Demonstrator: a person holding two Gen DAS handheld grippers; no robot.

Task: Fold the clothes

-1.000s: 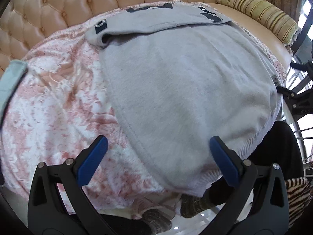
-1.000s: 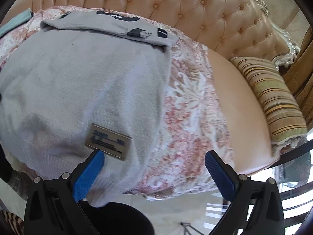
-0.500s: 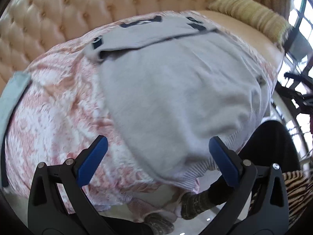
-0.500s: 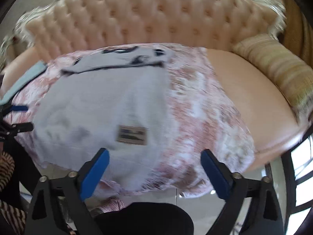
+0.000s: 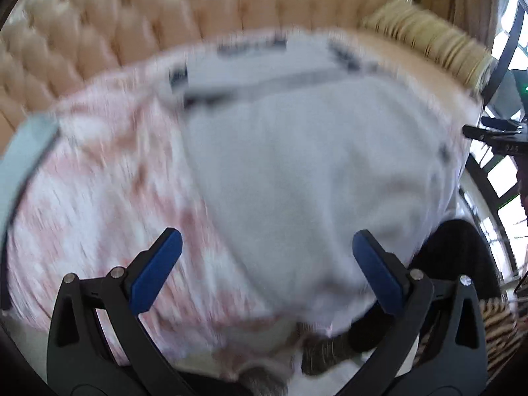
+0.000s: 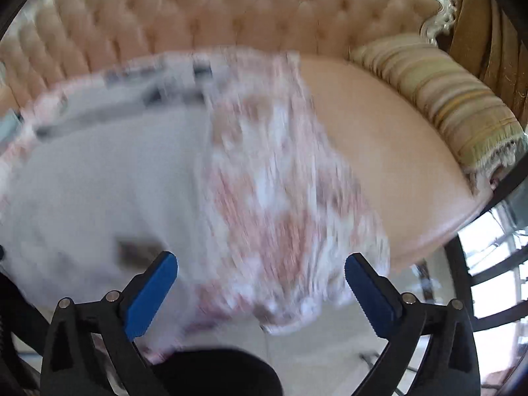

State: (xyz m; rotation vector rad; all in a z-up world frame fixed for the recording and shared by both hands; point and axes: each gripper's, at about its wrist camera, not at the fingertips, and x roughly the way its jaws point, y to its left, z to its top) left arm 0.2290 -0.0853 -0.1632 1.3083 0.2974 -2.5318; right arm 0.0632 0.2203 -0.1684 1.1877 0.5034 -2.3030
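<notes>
A: What's the state of the grey sweater?

B: It lies spread on the pink-patterned blanket that covers the sofa seat. Its far end is already folded over, with dark print showing, and its near hem hangs at the front edge of the seat. A brownish label sits near that hem.

A: And the tools?

B: The left gripper is spread wide above the sweater's near edge and grips nothing. The right gripper has just been opening again after a brief narrowing; it too stands wide, with cloth below it but nothing pinched between its pads.

A: So which step is this?

B: I'd judge it a pause between folds, both tools free of the cloth. The next move likely calls for each to come down on a near corner of the hem, pinch through both layers, and carry it toward the folded end.

A: Count for me

B: One sweater, one blanket, one striped cushion at the seat's far right, one pale blue cloth at the left edge, two grippers. Both views are blurred, so finer detail is lost
</notes>
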